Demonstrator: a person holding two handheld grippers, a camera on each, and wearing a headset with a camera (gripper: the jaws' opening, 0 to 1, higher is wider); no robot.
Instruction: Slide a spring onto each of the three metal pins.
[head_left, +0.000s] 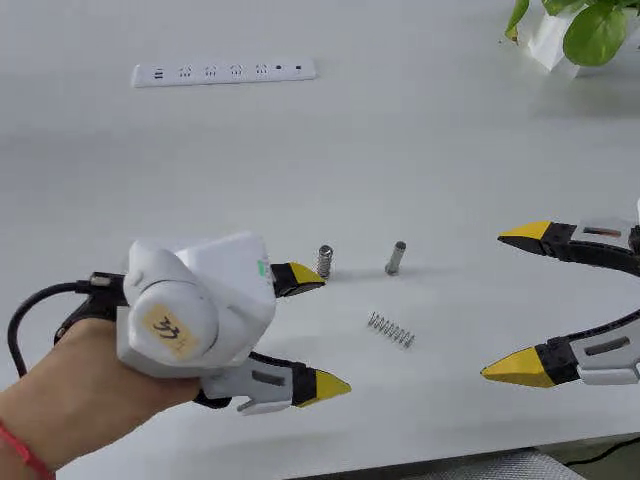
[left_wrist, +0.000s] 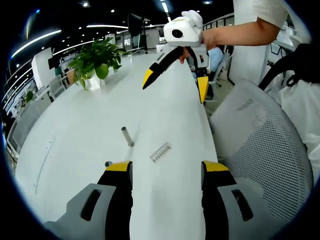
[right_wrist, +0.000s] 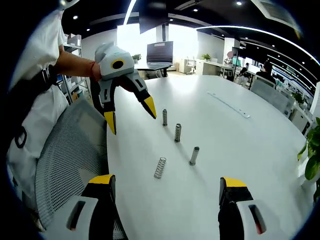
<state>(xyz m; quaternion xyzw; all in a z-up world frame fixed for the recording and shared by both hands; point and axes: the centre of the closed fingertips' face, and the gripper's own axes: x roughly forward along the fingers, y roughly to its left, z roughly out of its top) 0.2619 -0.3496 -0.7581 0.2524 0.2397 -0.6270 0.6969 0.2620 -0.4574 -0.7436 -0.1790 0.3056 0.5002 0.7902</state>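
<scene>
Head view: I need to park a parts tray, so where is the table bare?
Bare: the broad stretch of table between the power strip and the sprung pin and bare pin, rightward up to the plant. Crowded: between the left gripper and right gripper, around those pins and the loose spring.

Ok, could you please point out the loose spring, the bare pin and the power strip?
loose spring (head_left: 390, 330), head view, on the middle of its coils.
bare pin (head_left: 396, 258), head view, on the middle of its shaft.
power strip (head_left: 225, 72), head view, on the middle of its top face.
</scene>
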